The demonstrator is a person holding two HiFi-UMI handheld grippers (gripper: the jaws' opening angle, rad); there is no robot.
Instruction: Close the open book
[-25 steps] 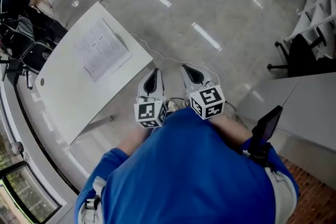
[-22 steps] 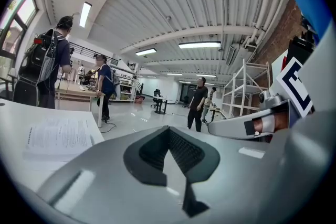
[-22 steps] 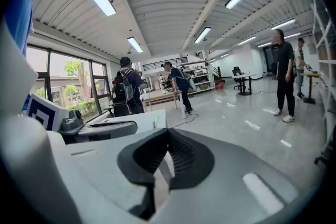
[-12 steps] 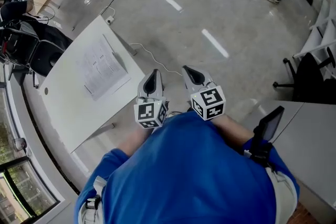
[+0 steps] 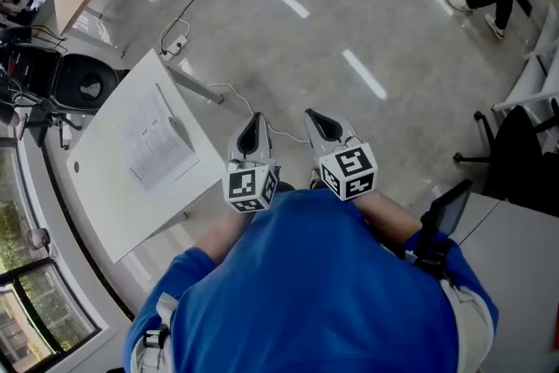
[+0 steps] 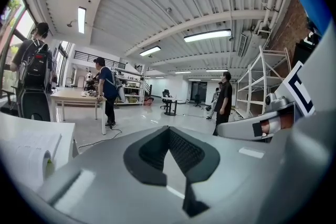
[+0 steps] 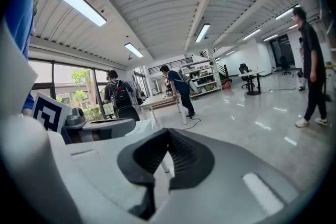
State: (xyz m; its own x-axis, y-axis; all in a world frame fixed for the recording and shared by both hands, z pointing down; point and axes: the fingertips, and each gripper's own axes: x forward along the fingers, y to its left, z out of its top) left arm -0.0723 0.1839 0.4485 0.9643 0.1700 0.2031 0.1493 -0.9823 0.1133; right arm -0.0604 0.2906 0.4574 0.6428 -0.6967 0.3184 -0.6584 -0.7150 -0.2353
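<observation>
Your open white paper book lies on the white rectangular table, apart to the left of your grey left gripper; its jaws and your right gripper's are together, holding nothing.

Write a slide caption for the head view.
Left gripper and right gripper shut and empty; open book on white table.

- A book lies open on a white table, pages facing up.
- Its pages are white with faint grey print, too small to read.
- It sits at an angle, near the table's right edge.
- In the left gripper view its pages curve upward slightly.
</observation>
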